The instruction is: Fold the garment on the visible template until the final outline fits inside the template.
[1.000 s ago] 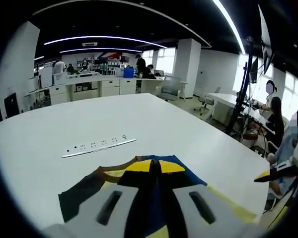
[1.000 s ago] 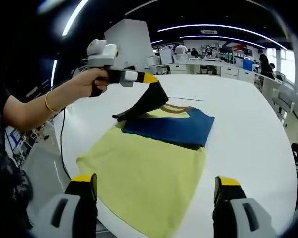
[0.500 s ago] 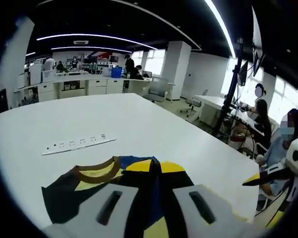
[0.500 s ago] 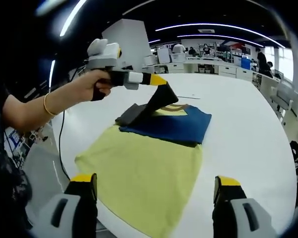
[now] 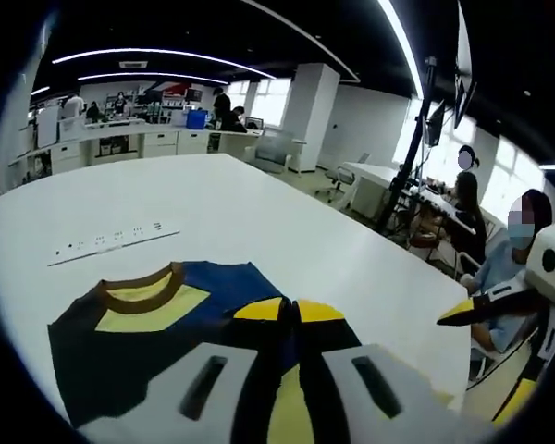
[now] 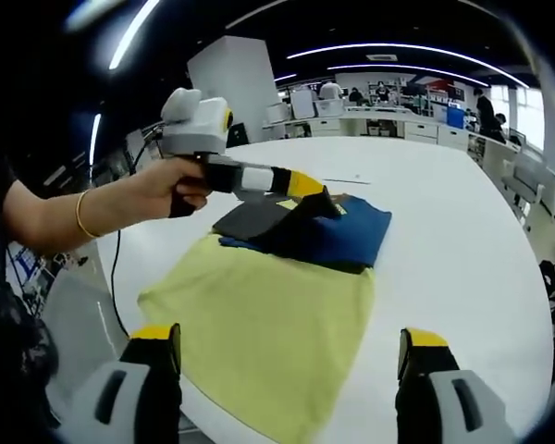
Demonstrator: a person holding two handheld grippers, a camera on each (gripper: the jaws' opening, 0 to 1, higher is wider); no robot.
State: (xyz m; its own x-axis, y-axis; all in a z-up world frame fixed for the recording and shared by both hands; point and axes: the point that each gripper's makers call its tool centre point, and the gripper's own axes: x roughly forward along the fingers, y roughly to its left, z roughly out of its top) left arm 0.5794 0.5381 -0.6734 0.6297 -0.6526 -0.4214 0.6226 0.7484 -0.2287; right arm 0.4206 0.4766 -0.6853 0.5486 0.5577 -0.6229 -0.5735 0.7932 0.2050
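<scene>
Claws first: our left claw is pressed together on a fold of the garment, low over its dark end, while our right claw stands spread wide with nothing between its jaws, held back from the near edge of the cloth. We see the white counter carrying everything, broad and round-edged, with an open office behind it. On it the garment lies partly folded: a large pale yellow panel spreads flat toward the right claw, and a navy part with a black sleeve is doubled over at the far end. In the left gripper view the same garment shows a brown collar around a yellow patch, lying flat just beyond our jaws. We cannot make out a template outline under the cloth. A hand with a thin bracelet grips the left tool. Farther along the counter lies a white power strip, well apart from the garment.
</scene>
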